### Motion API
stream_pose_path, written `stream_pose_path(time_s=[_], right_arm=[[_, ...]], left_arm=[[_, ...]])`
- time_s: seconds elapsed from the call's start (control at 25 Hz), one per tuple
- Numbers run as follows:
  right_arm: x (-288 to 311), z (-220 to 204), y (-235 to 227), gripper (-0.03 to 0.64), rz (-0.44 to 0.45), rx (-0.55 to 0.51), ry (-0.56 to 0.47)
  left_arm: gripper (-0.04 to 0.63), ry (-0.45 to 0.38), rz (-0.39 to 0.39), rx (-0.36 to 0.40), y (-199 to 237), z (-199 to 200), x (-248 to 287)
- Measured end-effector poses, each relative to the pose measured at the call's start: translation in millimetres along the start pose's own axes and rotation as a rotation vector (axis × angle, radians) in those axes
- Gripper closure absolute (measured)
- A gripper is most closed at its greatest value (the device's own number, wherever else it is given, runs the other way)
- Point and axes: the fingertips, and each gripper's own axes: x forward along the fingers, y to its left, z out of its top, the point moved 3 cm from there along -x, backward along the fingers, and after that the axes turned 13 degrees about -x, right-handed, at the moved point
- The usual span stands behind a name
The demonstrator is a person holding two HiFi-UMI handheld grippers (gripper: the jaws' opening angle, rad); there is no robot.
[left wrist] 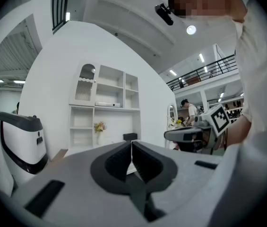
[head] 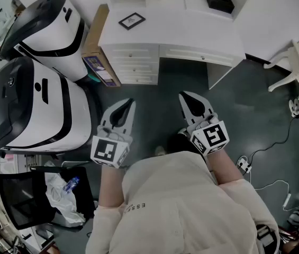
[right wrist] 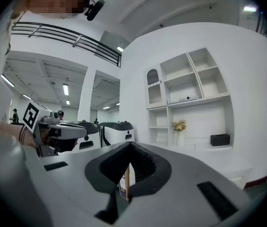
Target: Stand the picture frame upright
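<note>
The picture frame (head: 132, 20) lies flat, face up, near the front left corner of the white desk (head: 191, 30), its task not yet begun. It sits skewed to the desk edge, with its long sides running from lower left to upper right in the head view and its corners pointing roughly toward and away from the person.

Both grippers are held level at waist height, well short of the desk. The left gripper (head: 130, 102) has its jaws pressed together on nothing, and so does the right gripper (head: 182, 95) (each gripper view shows only the room beyond the closed pads). The frame lies ahead of both, almost straight in front of the left gripper and off to the left of the right one, so the left looks the nearer.

A black box (head: 220, 2) stands at the back of the desk. A cardboard box (head: 100, 54) leans at its left side, beside two large white machines (head: 38, 105).
</note>
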Motion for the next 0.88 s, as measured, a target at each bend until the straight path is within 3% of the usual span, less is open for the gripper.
stream_pose_path(time_s=[0.32,0.56,0.6,0.68,0.88], right_arm=[[10.0,-4.3,-3.3,0.601,-0.011,0.013,0.019],[13.2,-4.6,-6.4,0.598,-0.01,0.036,0.033],[14.0,-4.4,-6.4,0.59,0.001,0.032,0.038],[15.9,-6.0,-7.0,0.403,0.022,0.028,0.048],[20.6,-11.5,-11.8,0.402,0.04,0.047,0.059]], left_arm=[[0.592,0.023,0.002,-0.008,12.3,-2.1,10.8],[0.591,0.002,-0.024,-0.062,15.0,-4.2,17.2],[0.55,-0.014,-0.031,-0.076,13.9,-3.6,18.4],[0.293,-0.017,-0.056,-0.085,10.4,-5.6,23.1],[0.291,0.027,-0.039,-0.097,13.6,-17.1,30.1]])
